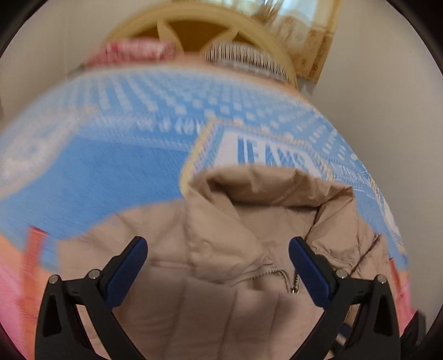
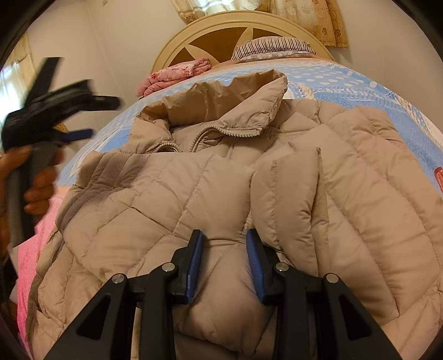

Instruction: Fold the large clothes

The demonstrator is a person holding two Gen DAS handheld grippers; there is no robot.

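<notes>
Beige quilted puffer jacket (image 2: pixel 221 180), zipper partly open, collar raised, spread on bed

Warm indoor light, soft shadows — left view motion-blurred, right sharper, fisheye edges bowed.

Blue patterned bedspread (image 2: pixel 346 83) covered the bed. Cream headboard (image 2: pixel 221 25) with brown panels stood at the far end. Folded pink floral cloth (image 2: pixel 180 73) and striped pillow (image 2: pixel 272 45) lay near it. Gold curtain (image 2: pixel 310 16) hung behind. Pink blanket (image 2: pixel 30 249) at left edge.
</notes>
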